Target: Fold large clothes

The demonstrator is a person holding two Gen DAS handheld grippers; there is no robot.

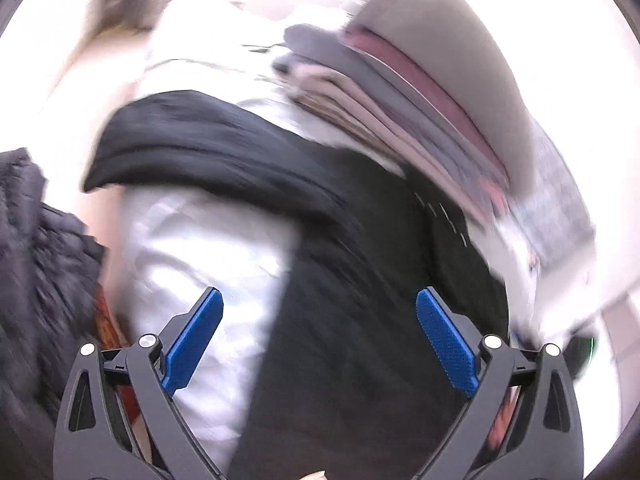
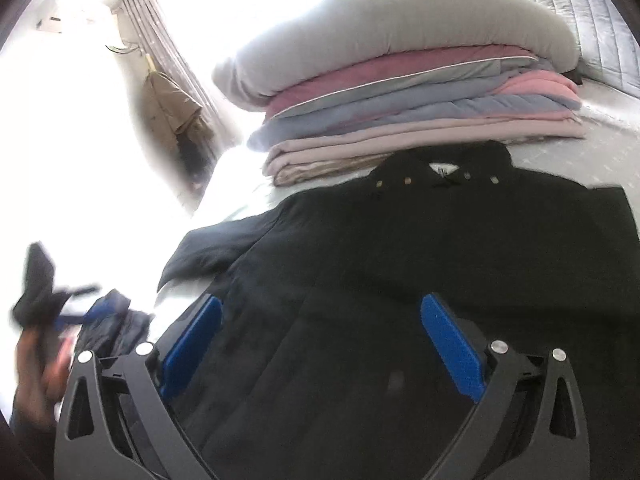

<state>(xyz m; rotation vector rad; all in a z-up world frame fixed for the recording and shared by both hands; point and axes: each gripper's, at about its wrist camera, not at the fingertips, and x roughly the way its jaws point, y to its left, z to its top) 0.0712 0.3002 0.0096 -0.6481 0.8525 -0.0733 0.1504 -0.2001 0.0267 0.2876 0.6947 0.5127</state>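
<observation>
A large black coat lies spread on the pale bed, collar and metal snaps toward the stack of bedding. Its left sleeve sticks out to the left. My right gripper hovers over the coat's lower body, blue pads wide apart and nothing between them. In the blurred left wrist view the same black coat runs under my left gripper, and its sleeve arcs across the white sheet. The left jaws stand wide apart, empty.
A stack of folded blankets and quilts in grey, pink and lilac sits behind the collar, seen also as blankets. A dark padded garment lies at the left. A curtain and hanging jacket stand by the bright window.
</observation>
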